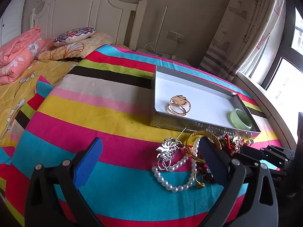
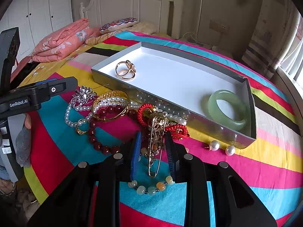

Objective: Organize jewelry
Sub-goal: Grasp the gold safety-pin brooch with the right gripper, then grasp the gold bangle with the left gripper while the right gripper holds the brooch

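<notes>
Jewelry (image 2: 117,109) is lying in a pile on the striped blanket (image 2: 246,170), touching the near wall of the tray (image 2: 189,119). Right gripper (image 2: 154,151) is sitting partly open around a gold pin (image 2: 156,141), and left gripper (image 1: 149,157) is hanging wide open

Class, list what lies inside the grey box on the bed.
Inside the grey box lie a gold flower-shaped ring and a green jade bangle. The near wall hides a strip of the white floor behind it.

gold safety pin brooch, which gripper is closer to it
Right. The right gripper straddles the gold pin brooch, fingers either side; the left gripper hangs open over the pile's far side.
</notes>
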